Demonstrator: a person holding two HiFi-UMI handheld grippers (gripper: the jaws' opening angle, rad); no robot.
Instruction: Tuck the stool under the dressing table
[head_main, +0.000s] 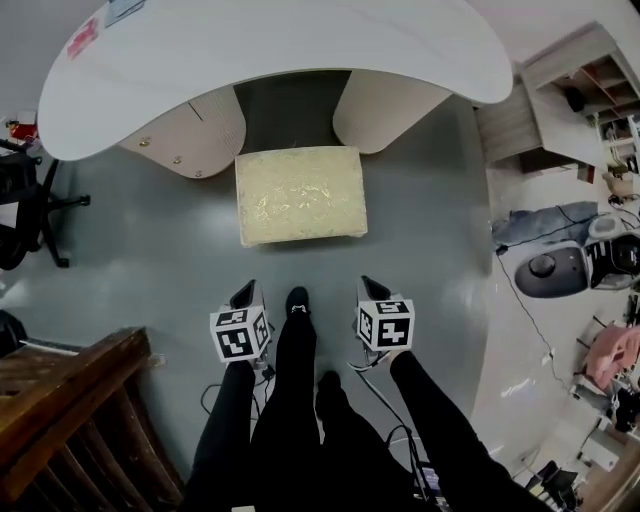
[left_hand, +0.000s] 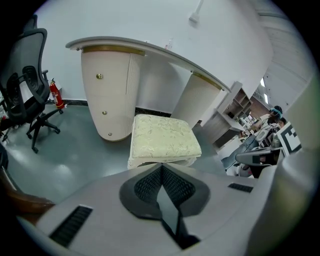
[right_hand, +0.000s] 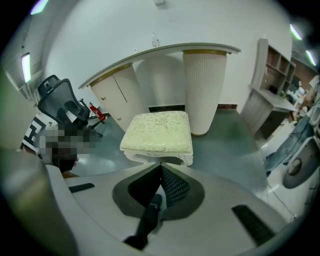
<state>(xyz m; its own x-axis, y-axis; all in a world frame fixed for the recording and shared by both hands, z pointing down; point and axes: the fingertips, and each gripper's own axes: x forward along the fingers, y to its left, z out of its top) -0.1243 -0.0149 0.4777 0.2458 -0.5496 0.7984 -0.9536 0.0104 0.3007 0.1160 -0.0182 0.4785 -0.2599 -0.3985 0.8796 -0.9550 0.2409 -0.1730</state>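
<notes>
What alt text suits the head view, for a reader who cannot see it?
A cream stool stands on the floor in front of a white dressing table, not yet tucked under. The left hand-held gripper and right hand-held gripper, both shut, hang short of it.

In the head view, the dressing table (head_main: 270, 50) spans the top of the frame, with its two pedestals (head_main: 190, 135) below the tabletop, left and right of centre. The stool (head_main: 300, 195) stands mid-frame, its back edge at the mouth of the gap between them. Below the stool and apart from it, the left gripper (head_main: 243, 294) and right gripper (head_main: 372, 289) sit side by side, a shoe (head_main: 297, 300) between them. An office chair (head_main: 25, 210) is at the left edge, a wooden rail (head_main: 70, 400) lower left, and shelves (head_main: 575, 95) upper right.
</notes>
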